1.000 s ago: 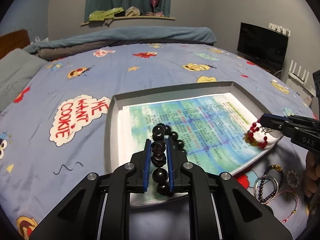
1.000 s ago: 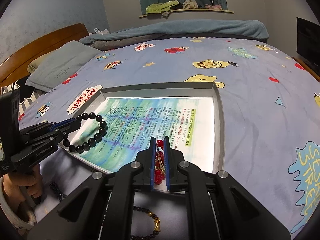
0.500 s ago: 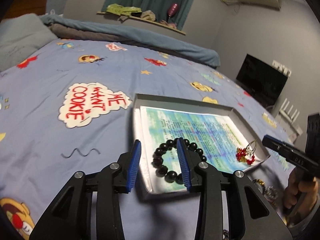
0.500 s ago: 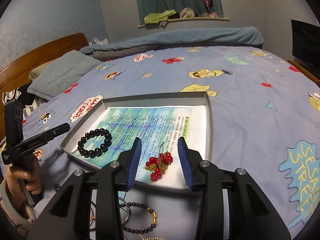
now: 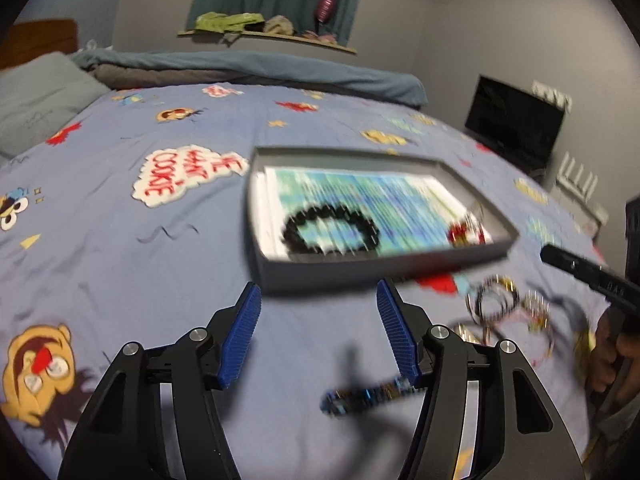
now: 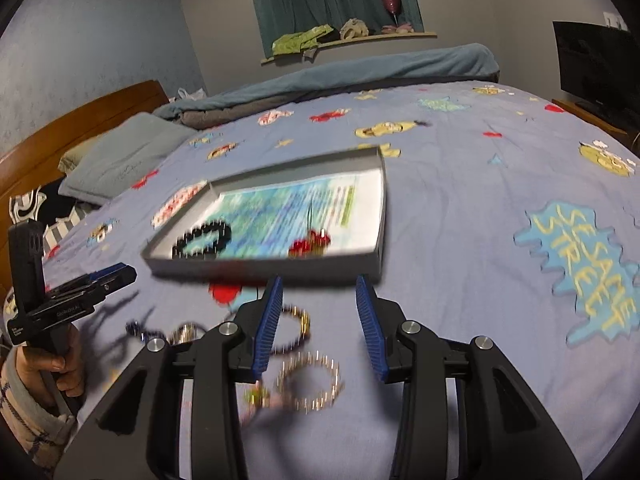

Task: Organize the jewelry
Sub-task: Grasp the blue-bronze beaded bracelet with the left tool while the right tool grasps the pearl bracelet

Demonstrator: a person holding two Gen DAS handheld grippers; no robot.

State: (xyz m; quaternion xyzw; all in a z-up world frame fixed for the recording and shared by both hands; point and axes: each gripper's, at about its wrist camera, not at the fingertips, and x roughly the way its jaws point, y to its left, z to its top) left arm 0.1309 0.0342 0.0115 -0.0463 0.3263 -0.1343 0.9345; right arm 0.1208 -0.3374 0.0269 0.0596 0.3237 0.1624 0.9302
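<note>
A grey tray [image 5: 340,272] [image 6: 264,270] lined with a blue-green printed sheet lies on the bed. In it lie a black bead bracelet [image 5: 330,228] [image 6: 204,239] and a red bead piece [image 5: 466,234] [image 6: 310,243]. My left gripper [image 5: 318,332] is open and empty, pulled back short of the tray's near wall; a dark blue bead strand [image 5: 368,396] lies on the sheet below it. My right gripper [image 6: 318,320] is open and empty above loose bracelets: a gold-bead ring [image 6: 310,380] and a dark bracelet with gold beads [image 6: 298,328]. Both views are blurred by motion.
The blue cartoon bedsheet [image 5: 120,240] covers the bed. More loose bracelets [image 5: 504,308] lie right of the tray's near corner. A grey pillow [image 6: 120,164] and a wooden headboard [image 6: 72,120] are at the far left. A TV [image 5: 516,124] stands beside the bed.
Both grippers opened and let go of the black bracelet and the red bead piece in the tray. Both have since pulled back off the tray toward the loose jewelry.
</note>
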